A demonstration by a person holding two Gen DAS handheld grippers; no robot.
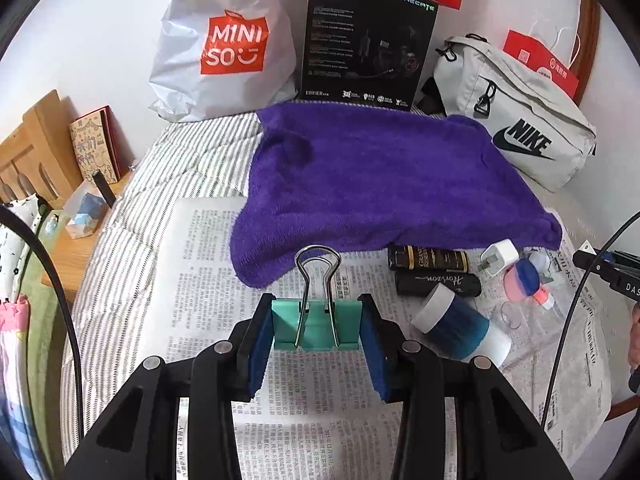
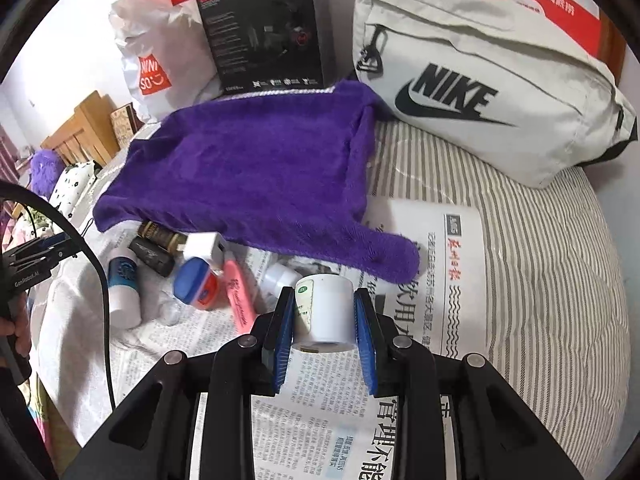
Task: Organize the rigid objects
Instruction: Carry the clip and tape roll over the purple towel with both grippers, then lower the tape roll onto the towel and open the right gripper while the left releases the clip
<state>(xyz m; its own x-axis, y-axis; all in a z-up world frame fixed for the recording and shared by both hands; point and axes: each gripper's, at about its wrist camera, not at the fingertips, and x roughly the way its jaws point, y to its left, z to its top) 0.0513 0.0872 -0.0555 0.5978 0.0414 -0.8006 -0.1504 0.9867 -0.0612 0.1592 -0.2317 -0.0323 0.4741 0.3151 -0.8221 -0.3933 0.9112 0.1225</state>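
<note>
My left gripper [image 1: 316, 326] is shut on a teal binder clip [image 1: 316, 326] with silver wire handles, held above the newspaper [image 1: 208, 264]. My right gripper [image 2: 324, 316] is shut on a small white bottle [image 2: 326, 312] with a green label. On the newspaper lie two dark tubes [image 1: 430, 260], a white charger plug [image 1: 500, 258], a blue-and-white bottle [image 1: 460, 326], a blue-lidded pink jar [image 2: 196, 286] and a pink highlighter [image 2: 238, 300]. A purple towel [image 1: 380, 176] lies spread behind them.
A grey Nike bag [image 2: 480, 80] lies at the right. A black headset box [image 1: 366, 44] and a white Miniso bag [image 1: 224, 48] stand against the wall. A wooden shelf [image 1: 48, 152] is at the left. The bedding is striped.
</note>
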